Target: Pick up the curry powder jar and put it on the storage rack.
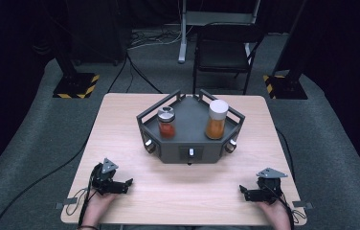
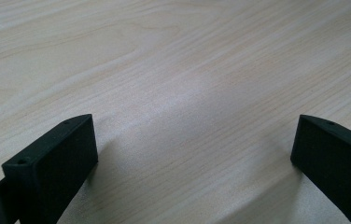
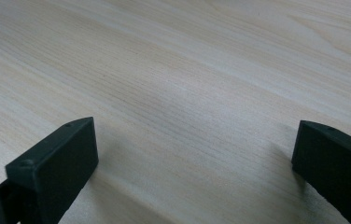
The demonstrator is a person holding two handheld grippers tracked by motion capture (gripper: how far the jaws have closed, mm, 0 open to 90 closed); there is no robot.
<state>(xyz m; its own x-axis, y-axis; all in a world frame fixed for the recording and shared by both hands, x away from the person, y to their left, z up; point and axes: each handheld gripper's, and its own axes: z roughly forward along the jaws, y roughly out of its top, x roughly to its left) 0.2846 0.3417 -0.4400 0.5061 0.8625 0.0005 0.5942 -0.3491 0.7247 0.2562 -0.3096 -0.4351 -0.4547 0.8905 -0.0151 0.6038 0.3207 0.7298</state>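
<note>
- Left gripper [image 1: 129, 182]: black, two-jawed, grey three-cornered plate on top, cable trailing back over the near table edge. Rests on the near left part of the table, held by a hand [image 1: 96, 201] coming in from the bottom. Its tips point toward the table's middle. Jaws wide apart, nothing between them.
- Right gripper [image 1: 241, 190]: same make, same grey plate. Rests on the near right part of the table, held by the other hand [image 1: 275, 211]. Its tips point inward, toward the left gripper. Jaws spread wide, nothing between them.
- Table [image 1: 120, 129]: pale wood grain, rounded corners, standing on grey carpet.
- Tray [image 1: 187, 117]: dark grey, many-sided, low-railed, on the far middle of the table, well apart from both grippers.
- Small jar [image 1: 166, 122]: clear, metal-coloured lid, red contents. Upright in the tray's left half.
- Tall jar [image 1: 216, 120]: white lid, orange contents. Upright in the tray's right half, apart from the small jar.
- Chair [image 1: 226, 48]: black, beyond the table's far edge.
- High view: gives the whole layout, both hands, tray, jars, chair.
- Left gripper view: close look at bare wood between two black jaw tips, which stand near the frame's lower corners.
- Right gripper view: much the same, with the grain slanting the opposite way.
</note>
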